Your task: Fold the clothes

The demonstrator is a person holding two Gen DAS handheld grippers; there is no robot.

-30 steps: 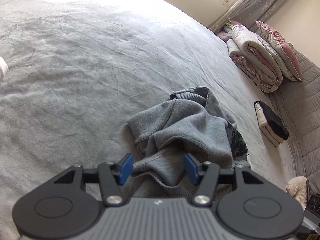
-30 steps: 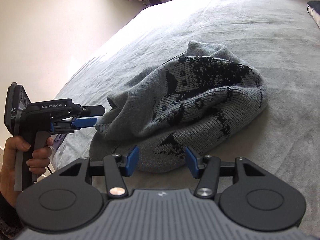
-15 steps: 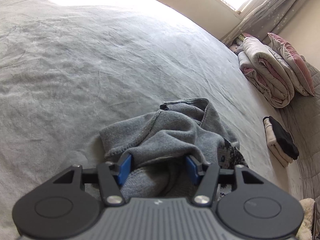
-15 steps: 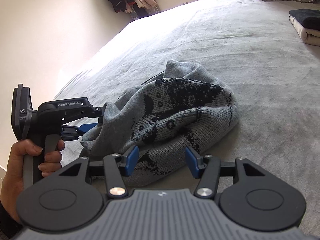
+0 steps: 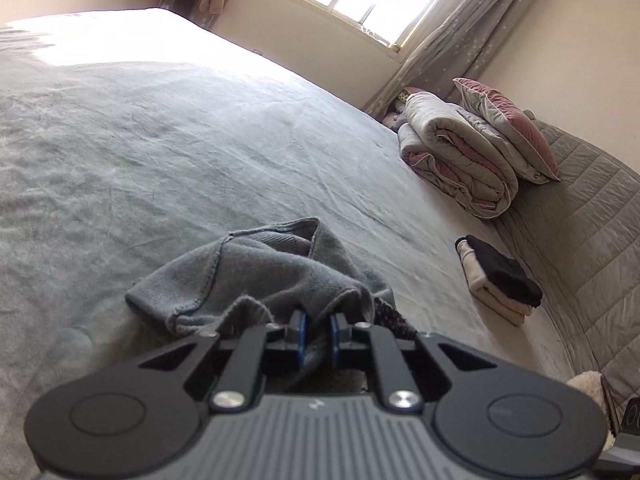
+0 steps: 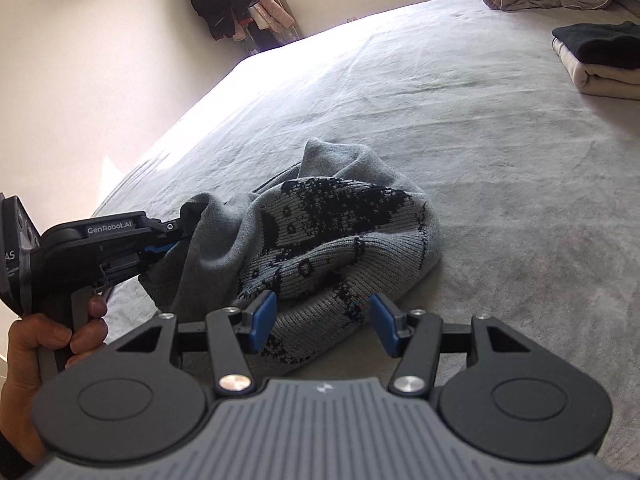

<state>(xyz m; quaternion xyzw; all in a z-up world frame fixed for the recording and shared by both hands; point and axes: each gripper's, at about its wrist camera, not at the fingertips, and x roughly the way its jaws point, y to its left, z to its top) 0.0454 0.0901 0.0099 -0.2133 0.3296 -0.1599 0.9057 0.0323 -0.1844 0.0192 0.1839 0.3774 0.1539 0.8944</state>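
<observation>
Two tools: your left tool (image 5: 316, 330) is closing on the soft, limp knit sweater (image 6: 320, 240); your right tool (image 6: 324, 324) stands released, so take its hem

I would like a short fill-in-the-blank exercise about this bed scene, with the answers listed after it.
1. The left gripper is closing on an edge of the grey ____.
2. The right gripper is ____, gripping nothing.
3. In the small folded pile, the ____ garment lies on top.
4. The pink and grey pillow leans on the rolled ____.

Answers: sweater; open; black; quilt
</observation>
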